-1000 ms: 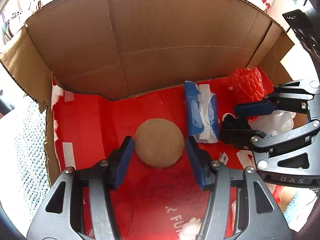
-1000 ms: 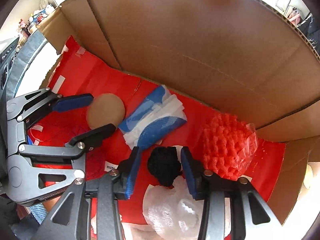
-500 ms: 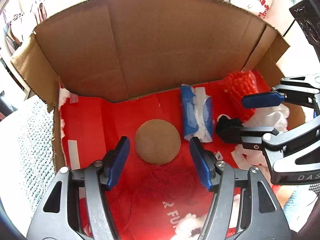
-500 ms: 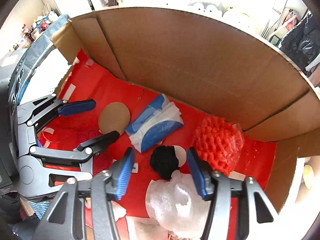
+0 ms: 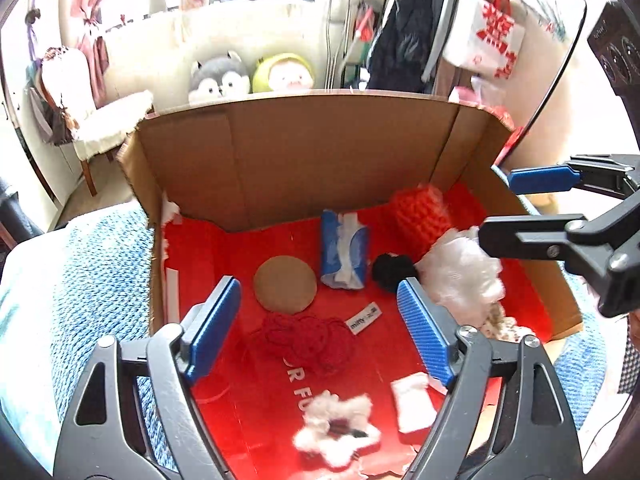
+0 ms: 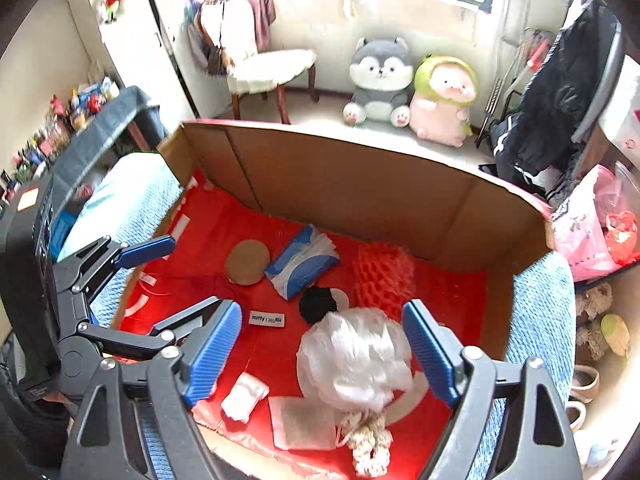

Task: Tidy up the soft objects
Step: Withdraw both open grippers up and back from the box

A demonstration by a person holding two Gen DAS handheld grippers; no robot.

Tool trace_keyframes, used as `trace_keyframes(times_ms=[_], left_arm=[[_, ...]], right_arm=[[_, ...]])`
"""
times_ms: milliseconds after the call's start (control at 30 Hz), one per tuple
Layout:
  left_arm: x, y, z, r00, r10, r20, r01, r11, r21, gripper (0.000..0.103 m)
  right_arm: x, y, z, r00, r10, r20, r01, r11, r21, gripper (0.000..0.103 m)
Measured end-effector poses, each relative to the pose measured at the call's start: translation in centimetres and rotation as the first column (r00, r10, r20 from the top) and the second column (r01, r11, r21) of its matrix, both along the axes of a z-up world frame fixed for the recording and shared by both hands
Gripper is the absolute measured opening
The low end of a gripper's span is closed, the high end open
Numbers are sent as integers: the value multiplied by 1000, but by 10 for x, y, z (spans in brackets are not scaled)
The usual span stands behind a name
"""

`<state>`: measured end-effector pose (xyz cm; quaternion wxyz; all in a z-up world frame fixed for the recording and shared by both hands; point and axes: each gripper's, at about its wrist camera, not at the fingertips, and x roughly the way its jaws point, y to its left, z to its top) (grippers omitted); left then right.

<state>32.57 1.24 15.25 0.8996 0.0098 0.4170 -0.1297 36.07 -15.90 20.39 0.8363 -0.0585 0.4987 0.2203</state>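
A cardboard box [image 5: 328, 152] with a red floor holds the soft objects. A tan round puff [image 5: 285, 284] lies beside a blue-and-white tissue pack [image 5: 343, 254], a black pompom [image 5: 391, 272], a red knobbly sponge [image 5: 420, 216] and a white mesh pouf [image 5: 464, 276]. My left gripper [image 5: 318, 328] is open and empty above red yarn [image 5: 308, 340]. My right gripper [image 6: 322, 354] is open and empty above the white pouf [image 6: 356, 364]. The puff [image 6: 247, 262], pack [image 6: 302, 266] and pompom [image 6: 318, 304] lie beyond it.
A white fluffy flower [image 5: 336, 428] and white pads [image 6: 245, 396] lie near the box's front. A beige scrunchie [image 6: 370, 440] lies at the front edge. The box stands on a blue knit cover [image 5: 76, 280]. Two plush toys [image 6: 412, 80] and a chair [image 6: 264, 64] stand beyond.
Both grippers have pulled back and up out of the box, and their jaws stand wider. The tan puff and black pompom stay on the box floor.
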Motion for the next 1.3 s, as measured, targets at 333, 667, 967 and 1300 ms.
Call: trace_keyframes(times_ms=[333,667,967,1300], left_arm=[[-59,9,24,981,75,180,-72,997,-23,89],[-90,-14,11,945,134,298,-132,991,-27,94],[-98,-23,-18,940,126,316,-124,992,-26,94],[-90,-27,-42,940,133,314,-142,990,4,94]], right_arm=[[-49,-31,22,981,-97,165,91,995,44,101],[-104,-42,-12,905,-184,383,190,982,21,103],[-125,-41,-50,850,-222,477,222,973,56,103],[-118,-42,-79,834,-243,495,242,968,68,103]])
